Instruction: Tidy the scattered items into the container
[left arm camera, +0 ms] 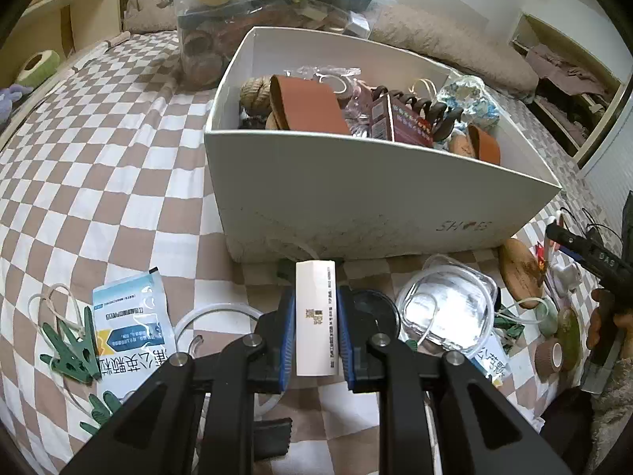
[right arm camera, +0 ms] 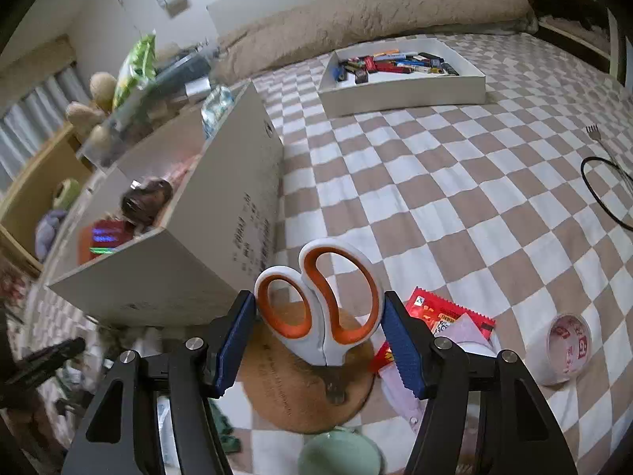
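Observation:
My left gripper (left arm camera: 315, 308) is shut on a slim white box (left arm camera: 315, 318) and holds it just in front of the white shoebox container (left arm camera: 356, 194), which holds several items. My right gripper (right arm camera: 318, 324) is shut on the orange-and-white scissors (right arm camera: 320, 301), handles pointing away, above a round cork coaster (right arm camera: 292, 388). The shoebox also shows at the left of the right wrist view (right arm camera: 221, 237). On the checkered bedsheet lie a medicine sachet (left arm camera: 130, 324), green clothespins (left arm camera: 71, 352) and a clear round lid (left arm camera: 447, 308).
A red snack packet (right arm camera: 447, 312), a tape roll (right arm camera: 565, 348) and a green cup (right arm camera: 340, 453) lie near the right gripper. A white tray of small items (right arm camera: 403, 79) sits farther up the bed. A black cable (right arm camera: 605, 194) lies at right. Pillows line the headboard.

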`<state>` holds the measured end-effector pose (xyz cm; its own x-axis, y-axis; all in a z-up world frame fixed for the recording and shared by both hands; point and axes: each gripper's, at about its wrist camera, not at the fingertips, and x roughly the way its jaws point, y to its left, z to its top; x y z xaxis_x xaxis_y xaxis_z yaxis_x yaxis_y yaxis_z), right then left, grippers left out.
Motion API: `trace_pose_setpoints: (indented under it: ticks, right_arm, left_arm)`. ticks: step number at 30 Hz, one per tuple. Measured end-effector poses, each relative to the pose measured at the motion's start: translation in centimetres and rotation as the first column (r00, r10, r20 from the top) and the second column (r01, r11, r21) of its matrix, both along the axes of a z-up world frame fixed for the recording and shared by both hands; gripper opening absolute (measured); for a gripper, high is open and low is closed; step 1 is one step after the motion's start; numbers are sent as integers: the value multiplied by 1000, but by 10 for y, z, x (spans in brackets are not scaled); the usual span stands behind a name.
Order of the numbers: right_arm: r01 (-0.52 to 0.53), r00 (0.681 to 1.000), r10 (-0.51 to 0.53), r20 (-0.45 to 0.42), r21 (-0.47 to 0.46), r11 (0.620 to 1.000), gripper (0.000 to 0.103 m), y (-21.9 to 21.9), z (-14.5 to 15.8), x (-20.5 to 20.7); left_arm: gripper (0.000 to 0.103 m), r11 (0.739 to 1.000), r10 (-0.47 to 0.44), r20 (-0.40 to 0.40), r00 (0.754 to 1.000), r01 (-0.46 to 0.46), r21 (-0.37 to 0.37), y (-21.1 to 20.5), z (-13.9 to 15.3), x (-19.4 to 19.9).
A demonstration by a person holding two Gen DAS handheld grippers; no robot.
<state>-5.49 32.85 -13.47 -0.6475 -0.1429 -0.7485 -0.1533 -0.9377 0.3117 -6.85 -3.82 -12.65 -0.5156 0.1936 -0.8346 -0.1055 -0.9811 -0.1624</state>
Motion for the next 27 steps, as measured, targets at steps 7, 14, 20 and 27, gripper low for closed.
trace_pose_setpoints:
  ticks: [7,14,20,27]
  right_arm:
    - [-9,998,6,-56,-46,999,65,-2,17,8]
    - [-16,995,9,-95,-77,997,64,-5,29,17]
    - [-27,982,9,-188,-96,995,64,-7,55,29]
    - [-54,968,24,-249,-115,992,64,-8,79,30]
  left_arm:
    - [20,1000,-5,-40,999,5,6,2,11,7]
    - [20,1000,-13,-75,997,15,26,3,22,12]
    - [20,998,-22,-117,993,28,54,2,39,17]
    - [20,996,-30,-174,984,43,72,4,63,13]
